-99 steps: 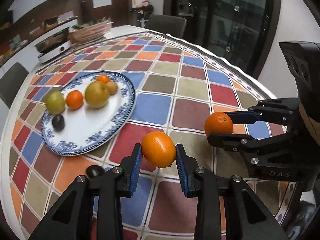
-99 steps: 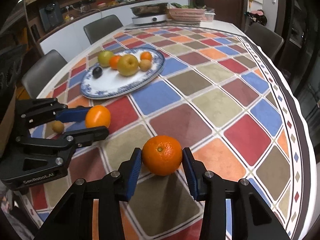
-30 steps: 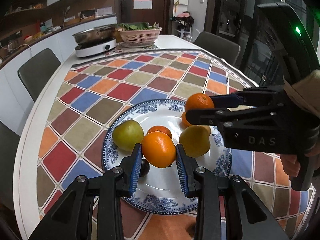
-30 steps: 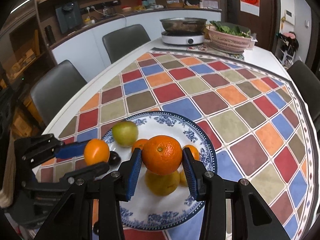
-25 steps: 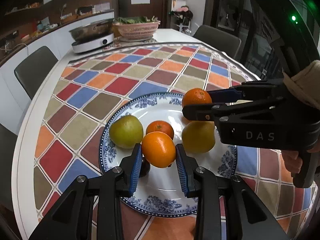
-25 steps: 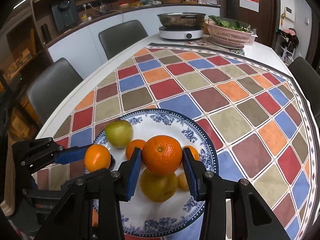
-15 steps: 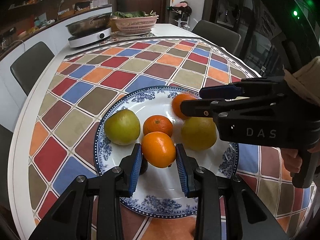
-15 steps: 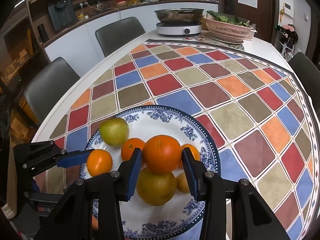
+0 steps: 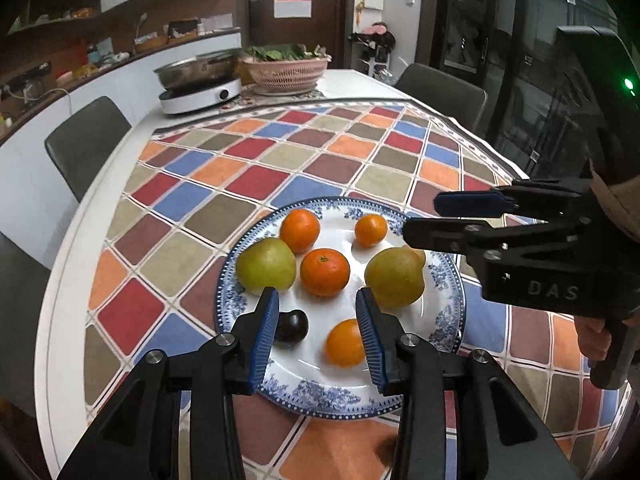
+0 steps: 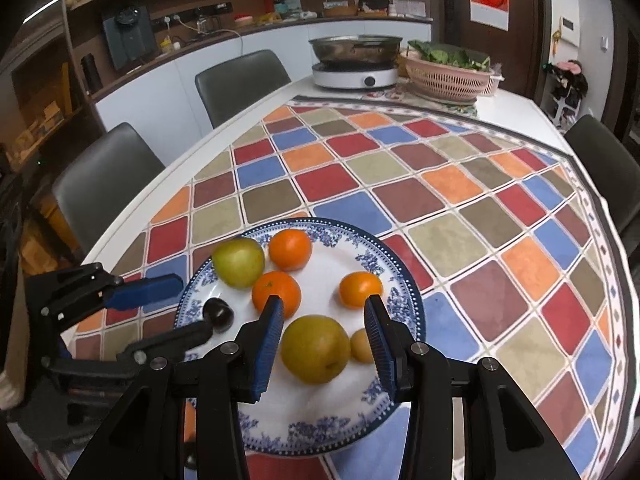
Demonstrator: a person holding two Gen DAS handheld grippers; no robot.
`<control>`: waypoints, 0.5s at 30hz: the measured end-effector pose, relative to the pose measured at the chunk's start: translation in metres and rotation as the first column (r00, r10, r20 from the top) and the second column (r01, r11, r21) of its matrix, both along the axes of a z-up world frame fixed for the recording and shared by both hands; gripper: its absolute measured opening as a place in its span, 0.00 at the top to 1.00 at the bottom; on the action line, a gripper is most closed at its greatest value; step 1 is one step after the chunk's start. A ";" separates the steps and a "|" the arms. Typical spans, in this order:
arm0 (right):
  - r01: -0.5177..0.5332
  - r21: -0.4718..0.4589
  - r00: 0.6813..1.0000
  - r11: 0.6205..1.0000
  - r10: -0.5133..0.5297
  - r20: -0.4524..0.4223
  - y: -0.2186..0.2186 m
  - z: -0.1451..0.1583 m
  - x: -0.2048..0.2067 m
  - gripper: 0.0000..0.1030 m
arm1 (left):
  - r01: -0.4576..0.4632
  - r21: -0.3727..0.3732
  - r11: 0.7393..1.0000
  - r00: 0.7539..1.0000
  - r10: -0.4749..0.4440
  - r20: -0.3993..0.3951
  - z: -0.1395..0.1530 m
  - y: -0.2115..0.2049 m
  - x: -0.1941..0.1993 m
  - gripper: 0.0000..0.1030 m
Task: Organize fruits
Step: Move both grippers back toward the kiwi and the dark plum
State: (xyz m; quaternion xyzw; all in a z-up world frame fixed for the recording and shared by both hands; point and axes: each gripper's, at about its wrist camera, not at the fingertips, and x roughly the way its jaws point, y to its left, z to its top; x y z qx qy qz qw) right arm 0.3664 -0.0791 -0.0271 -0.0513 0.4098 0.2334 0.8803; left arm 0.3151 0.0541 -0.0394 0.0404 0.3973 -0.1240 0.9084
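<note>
A blue-and-white plate (image 9: 448, 320) on the checked tablecloth holds several oranges, a green pear (image 9: 266, 266), a yellow pear (image 9: 394, 278) and a dark plum (image 9: 292, 326). My left gripper (image 9: 315, 296) hovers over the plate's near side, its jaws opening with nothing between them. One orange (image 9: 345, 342) lies on the plate just below its right finger. My right gripper (image 10: 323, 302) is open and empty above the yellow pear (image 10: 316, 348). Another orange (image 10: 290, 250) rests at the plate's far rim. Each gripper shows in the other's view, the right gripper (image 9: 428, 218) and the left gripper (image 10: 188, 306).
At the table's far end stand a steel pan on a white cooker (image 9: 200, 80) and a pink basket of greens (image 9: 286, 68). Grey chairs (image 10: 240, 80) ring the table. The white table edge (image 9: 68, 280) curves close on the left. A hand (image 9: 596, 340) grips the right tool.
Both oranges have left the jaws and now lie on the plate. The left jaws have spread wider. Both grippers have drawn back a little from the fruit.
</note>
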 end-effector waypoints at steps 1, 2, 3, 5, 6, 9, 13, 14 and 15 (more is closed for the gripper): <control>0.000 0.001 1.000 1.000 0.000 0.010 -0.001 0.003 -0.005 0.58 | -0.006 0.000 1.000 1.000 0.006 0.010 0.004 0.001 -0.004 0.62; -0.002 0.001 1.000 1.000 0.002 0.017 -0.002 0.006 -0.008 0.58 | -0.011 -0.002 1.000 1.000 0.011 0.018 0.007 0.001 -0.008 0.62; -0.004 0.003 1.000 1.000 0.004 0.027 -0.002 0.009 -0.012 0.58 | -0.013 -0.003 1.000 1.000 0.013 0.023 0.010 0.001 -0.010 0.62; -0.012 0.012 0.999 1.000 0.011 0.046 -0.003 0.017 -0.022 0.58 | -0.019 -0.003 1.000 0.999 0.020 0.039 0.018 0.001 -0.019 0.62; -0.014 0.016 0.999 1.000 0.013 0.050 -0.003 0.020 -0.026 0.58 | -0.023 0.000 1.000 0.999 0.023 0.046 0.021 0.001 -0.023 0.62; -0.026 0.037 0.997 0.999 0.024 0.070 -0.004 0.029 -0.041 0.58 | -0.031 0.007 1.000 0.997 0.030 0.064 0.029 0.000 -0.034 0.60; -0.038 0.054 0.995 0.998 0.033 0.090 -0.005 0.038 -0.058 0.58 | -0.047 0.013 0.999 0.995 0.045 0.088 0.040 0.000 -0.052 0.57; -0.041 0.054 0.995 0.998 0.035 0.095 -0.005 0.040 -0.063 0.58 | -0.052 0.008 0.999 0.994 0.051 0.093 0.042 0.001 -0.058 0.57; -0.042 0.053 0.994 0.998 0.036 0.102 -0.005 0.041 -0.068 0.58 | -0.057 0.002 0.998 0.994 0.056 0.095 0.044 0.002 -0.062 0.57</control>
